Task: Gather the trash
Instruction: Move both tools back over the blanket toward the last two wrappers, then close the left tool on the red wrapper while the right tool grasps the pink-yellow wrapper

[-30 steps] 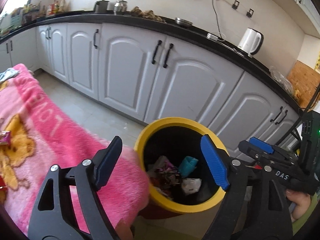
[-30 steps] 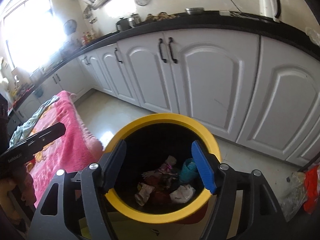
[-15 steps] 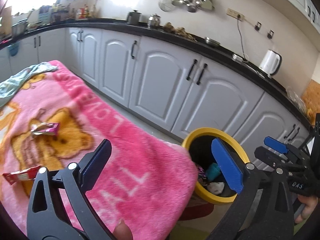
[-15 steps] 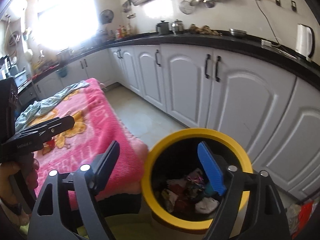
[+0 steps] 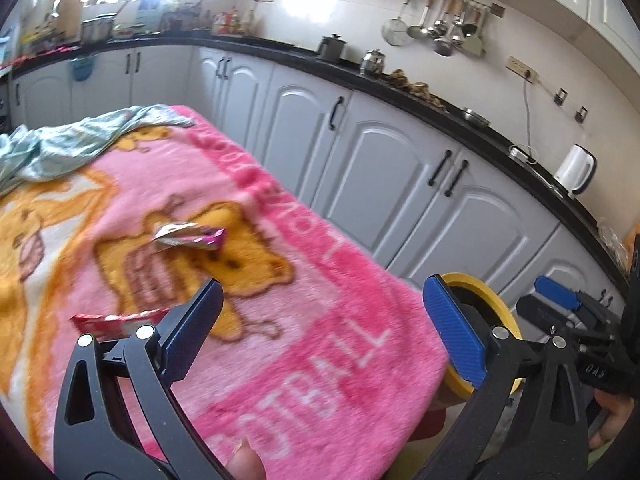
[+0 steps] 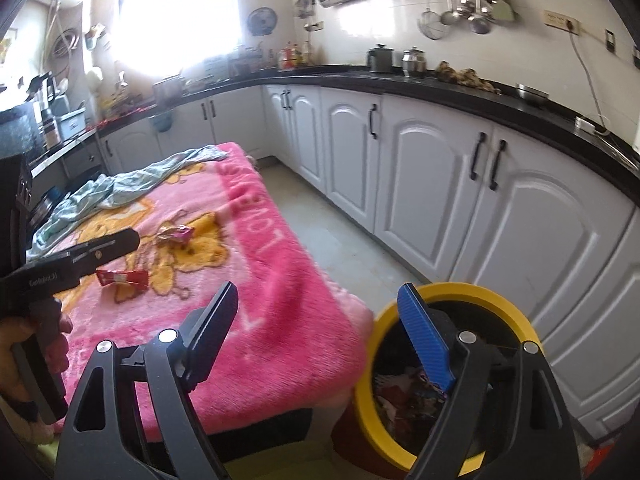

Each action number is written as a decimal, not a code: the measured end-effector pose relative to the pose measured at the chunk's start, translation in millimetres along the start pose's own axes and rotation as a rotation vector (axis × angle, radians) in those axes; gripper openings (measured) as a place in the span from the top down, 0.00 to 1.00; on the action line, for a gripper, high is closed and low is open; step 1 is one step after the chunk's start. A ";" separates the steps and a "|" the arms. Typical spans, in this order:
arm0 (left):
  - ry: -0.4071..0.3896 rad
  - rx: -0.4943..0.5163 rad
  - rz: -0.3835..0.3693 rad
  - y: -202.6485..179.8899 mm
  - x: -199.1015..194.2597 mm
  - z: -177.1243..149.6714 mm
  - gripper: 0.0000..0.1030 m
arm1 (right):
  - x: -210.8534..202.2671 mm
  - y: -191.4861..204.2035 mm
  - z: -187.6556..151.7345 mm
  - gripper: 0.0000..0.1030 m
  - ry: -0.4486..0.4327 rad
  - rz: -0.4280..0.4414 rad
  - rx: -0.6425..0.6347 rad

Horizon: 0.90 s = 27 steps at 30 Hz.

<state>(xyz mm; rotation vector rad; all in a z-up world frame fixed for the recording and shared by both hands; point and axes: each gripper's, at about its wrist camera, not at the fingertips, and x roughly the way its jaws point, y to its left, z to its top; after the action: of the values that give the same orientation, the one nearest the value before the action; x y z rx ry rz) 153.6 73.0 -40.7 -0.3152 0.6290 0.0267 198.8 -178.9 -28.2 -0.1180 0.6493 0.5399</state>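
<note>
Listing by view.
Left wrist, left gripper (image 5: 320, 330): jaws spread wide, nothing between, above the pink blanket (image 5: 280, 280).
Left wrist, trash: foil wrapper (image 5: 188, 237) lying mid-blanket; red wrapper (image 5: 116, 320) nearer, beside the dark finger.
Left wrist, bin (image 5: 496, 312): yellow rim past the blanket's right edge.
Right wrist, right gripper (image 6: 320, 338): jaws apart, empty, between blanket corner and bin.
Right wrist, trash: both wrappers on blanket; more litter inside bin.

White cabinets (image 6: 420, 184) under a black countertop (image 6: 460, 94) ran along the far wall; a bright window (image 6: 176, 4) glared at far left, above pale floor (image 6: 340, 232).
</note>
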 end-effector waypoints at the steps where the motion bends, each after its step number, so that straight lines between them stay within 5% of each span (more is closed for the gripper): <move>1: 0.006 -0.007 0.008 5.7 -1.6 -2.1 0.11 | 2.0 5.1 1.9 0.23 -0.001 0.005 -0.008; 12: 0.100 -0.190 0.042 78.3 -6.6 -28.3 0.11 | 47.4 69.5 34.2 0.23 0.006 0.101 -0.084; 15: 0.116 -0.265 0.035 96.3 -4.5 -33.9 0.11 | 70.3 88.7 41.8 0.15 0.032 0.148 -0.106; 25: 0.130 -0.551 0.051 152.8 11.8 -38.4 0.11 | 168.5 150.3 69.0 0.15 0.141 0.250 -0.269; 27: 0.131 -0.577 0.063 159.2 15.6 -38.6 0.18 | 185.9 158.9 71.7 0.15 0.157 0.267 -0.292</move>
<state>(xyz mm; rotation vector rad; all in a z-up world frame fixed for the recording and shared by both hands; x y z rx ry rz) 125.0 212.0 -124.0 -0.8598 0.7547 0.2522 279.8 58.5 -73.7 -0.3543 0.7409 0.8886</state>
